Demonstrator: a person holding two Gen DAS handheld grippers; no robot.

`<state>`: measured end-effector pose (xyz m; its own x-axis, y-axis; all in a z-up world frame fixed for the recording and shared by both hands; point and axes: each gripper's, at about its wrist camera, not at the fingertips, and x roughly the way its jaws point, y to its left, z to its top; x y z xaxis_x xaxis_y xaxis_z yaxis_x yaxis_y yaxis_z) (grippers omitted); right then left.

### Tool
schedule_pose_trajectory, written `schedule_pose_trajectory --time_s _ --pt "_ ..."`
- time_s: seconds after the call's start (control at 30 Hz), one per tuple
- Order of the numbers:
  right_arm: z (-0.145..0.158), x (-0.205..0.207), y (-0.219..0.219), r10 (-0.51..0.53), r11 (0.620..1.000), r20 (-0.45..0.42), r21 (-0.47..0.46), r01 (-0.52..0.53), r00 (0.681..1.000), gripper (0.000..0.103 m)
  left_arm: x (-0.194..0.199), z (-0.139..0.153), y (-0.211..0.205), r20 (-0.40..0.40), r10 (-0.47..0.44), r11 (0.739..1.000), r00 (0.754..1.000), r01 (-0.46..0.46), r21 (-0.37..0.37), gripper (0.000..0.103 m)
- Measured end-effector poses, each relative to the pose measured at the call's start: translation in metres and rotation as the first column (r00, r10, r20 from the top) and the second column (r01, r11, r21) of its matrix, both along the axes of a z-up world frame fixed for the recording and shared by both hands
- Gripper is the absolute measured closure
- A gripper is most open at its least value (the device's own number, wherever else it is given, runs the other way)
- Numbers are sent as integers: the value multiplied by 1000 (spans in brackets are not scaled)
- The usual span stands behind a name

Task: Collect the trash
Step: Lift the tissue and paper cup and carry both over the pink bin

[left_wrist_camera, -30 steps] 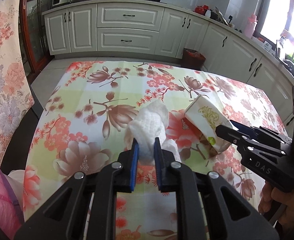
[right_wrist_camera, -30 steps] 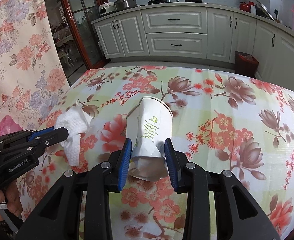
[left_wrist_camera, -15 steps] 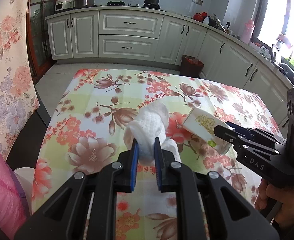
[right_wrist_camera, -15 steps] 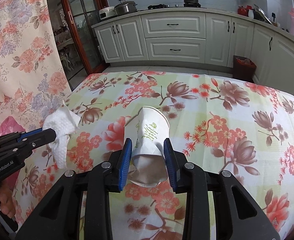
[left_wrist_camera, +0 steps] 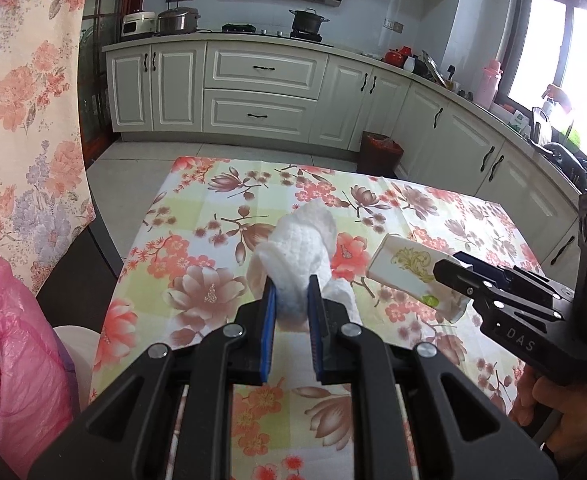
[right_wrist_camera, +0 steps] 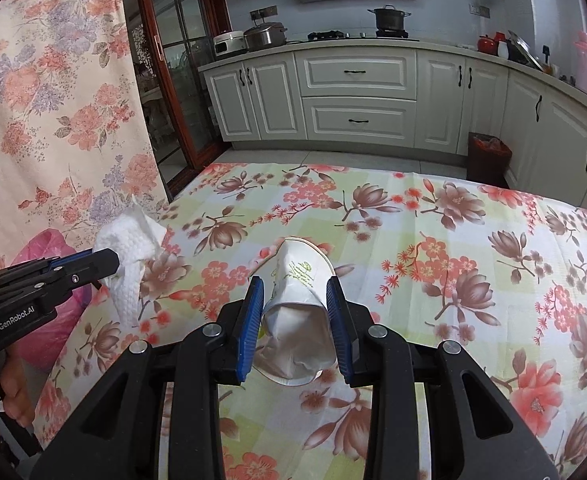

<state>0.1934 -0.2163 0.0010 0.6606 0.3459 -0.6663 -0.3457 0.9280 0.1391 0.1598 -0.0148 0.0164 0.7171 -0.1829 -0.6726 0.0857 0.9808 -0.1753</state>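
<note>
My left gripper [left_wrist_camera: 291, 286] is shut on a crumpled white paper towel [left_wrist_camera: 301, 246] and holds it above the floral tablecloth [left_wrist_camera: 213, 248]. The towel also shows in the right wrist view [right_wrist_camera: 127, 256], hanging from the left gripper [right_wrist_camera: 111, 262] near the table's left edge. My right gripper [right_wrist_camera: 295, 288] is shut on a squashed white paper cup [right_wrist_camera: 297, 308] with green print, lifted off the cloth. The cup also shows in the left wrist view [left_wrist_camera: 409, 276], held by the right gripper [left_wrist_camera: 449, 268].
A pink plastic bag [left_wrist_camera: 17, 356] sits low at the left beside the table; it also shows in the right wrist view [right_wrist_camera: 49, 312]. A floral curtain [left_wrist_camera: 25, 100] hangs at left. A dark bin [right_wrist_camera: 489, 158] stands by the white cabinets [right_wrist_camera: 357, 96] beyond the table.
Both grippers have risen and pulled back from the table, carrying the towel and the cup. The pink bag has come further into view at the left.
</note>
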Motion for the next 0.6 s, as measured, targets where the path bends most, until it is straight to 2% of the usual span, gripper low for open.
schedule_pose_trajectory --time_s 0.6 --pt "53 -42 44 68 998 96 12 -69 993 72 -65 45 58 89 96 995 991 -94 -21 88"
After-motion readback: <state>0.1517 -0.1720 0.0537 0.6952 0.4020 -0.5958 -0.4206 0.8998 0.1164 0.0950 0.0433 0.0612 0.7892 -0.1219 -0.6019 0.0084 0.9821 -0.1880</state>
